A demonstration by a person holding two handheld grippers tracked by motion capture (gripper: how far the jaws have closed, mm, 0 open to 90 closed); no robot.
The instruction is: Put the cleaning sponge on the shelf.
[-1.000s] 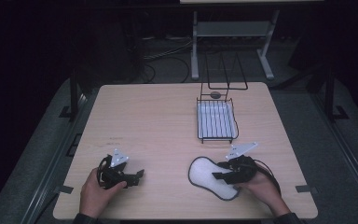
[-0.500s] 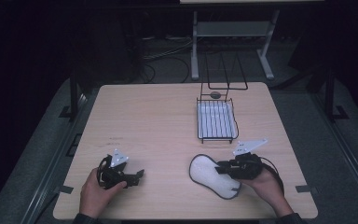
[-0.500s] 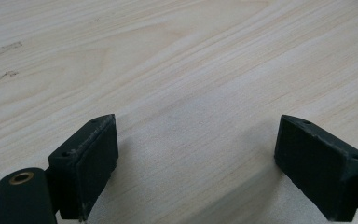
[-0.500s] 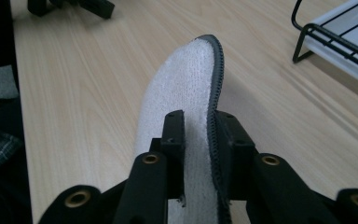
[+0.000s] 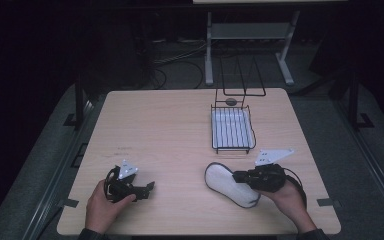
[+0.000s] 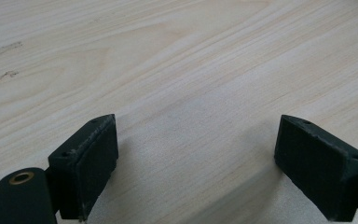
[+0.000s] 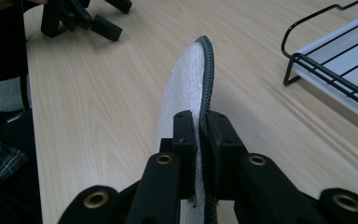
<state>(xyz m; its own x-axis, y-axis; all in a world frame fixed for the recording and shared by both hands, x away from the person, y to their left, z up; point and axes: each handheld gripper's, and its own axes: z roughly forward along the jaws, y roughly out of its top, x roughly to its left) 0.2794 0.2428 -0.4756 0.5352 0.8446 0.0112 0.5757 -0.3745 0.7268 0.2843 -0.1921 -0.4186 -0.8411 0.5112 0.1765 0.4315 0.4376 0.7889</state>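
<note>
A white oval pad (image 5: pixel 225 182) with a dark stitched rim lies at the front right of the wooden table (image 5: pixel 170 125). My right gripper (image 5: pixel 237 176) comes in from the right; its jaws have just been closing and now pinch the pad's near edge. In the right gripper view the two pads press on the thin white pad (image 7: pixel 186 79) from both sides, right gripper (image 7: pixel 200 126). At the front left, my left gripper (image 5: pixel 149 189) rests low on the table, held by a hand. Its jaws (image 6: pixel 196 140) stand wide open over bare wood.
A black wire rack (image 5: pixel 232 129) with a white tray in it stands behind the pad, towards the table's far right; it shows as the wire rack (image 7: pixel 335 65) in the right gripper view. The left gripper (image 7: pixel 81 18) appears far off there. Dark floor surrounds the table.
The right gripper's jaws have closed onto the pad's edge, and that hand has shifted slightly. The left hand and its gripper have stayed put.
</note>
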